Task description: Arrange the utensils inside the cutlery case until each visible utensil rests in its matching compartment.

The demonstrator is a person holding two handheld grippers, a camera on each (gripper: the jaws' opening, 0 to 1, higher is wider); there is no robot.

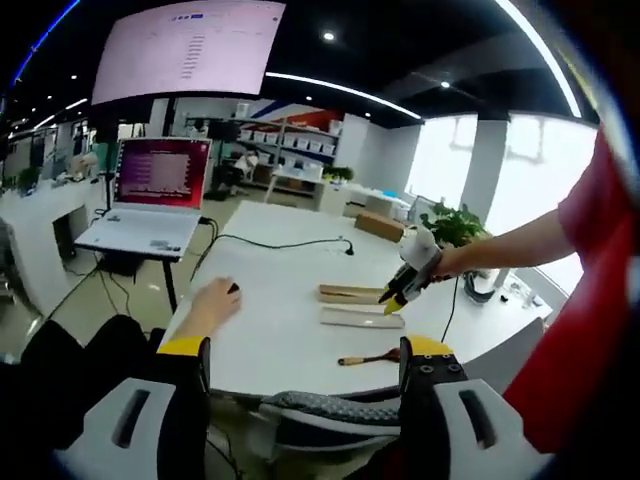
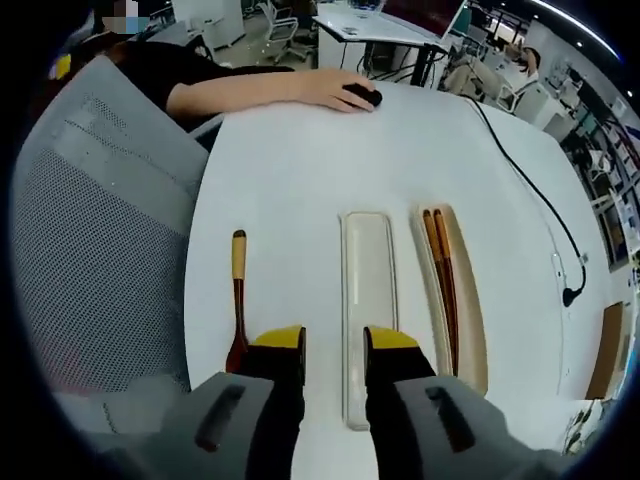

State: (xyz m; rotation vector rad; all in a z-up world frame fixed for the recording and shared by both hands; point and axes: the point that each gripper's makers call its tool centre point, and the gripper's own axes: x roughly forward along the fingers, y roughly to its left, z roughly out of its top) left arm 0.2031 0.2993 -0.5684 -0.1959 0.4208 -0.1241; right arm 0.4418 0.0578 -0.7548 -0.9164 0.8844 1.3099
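Right gripper view looked down on a white table [image 2: 290, 170], with the right gripper [image 2: 334, 345] hanging just over the near end of a long pale case lid [image 2: 368, 290]. Its yellow-tipped jaws stood apart, one either side of the lid's left rim, clasping nothing. To the right of the lid lay the cutlery case [image 2: 470, 330], with a pair of chopsticks [image 2: 442, 275] already lying in it. To the left of the lid, on the bare table, lay a wooden spoon [image 2: 238, 310], its bowl partly hidden behind the left jaw.

By my judgement the spoon was the piece not yet stowed, so the step in hand was fetching it. The next move called for shifting left, closing on the handle, then carrying it across the lid to the case.

In the left gripper view the left gripper [image 1: 305, 350] was held well back from the table edge, jaws parted and empty. Case, lid and spoon looked small there.

Whether the case had a separate spoon compartment could not be made out. At the far side a person's hand [image 2: 335, 92] rested on a mouse [image 2: 362, 96].
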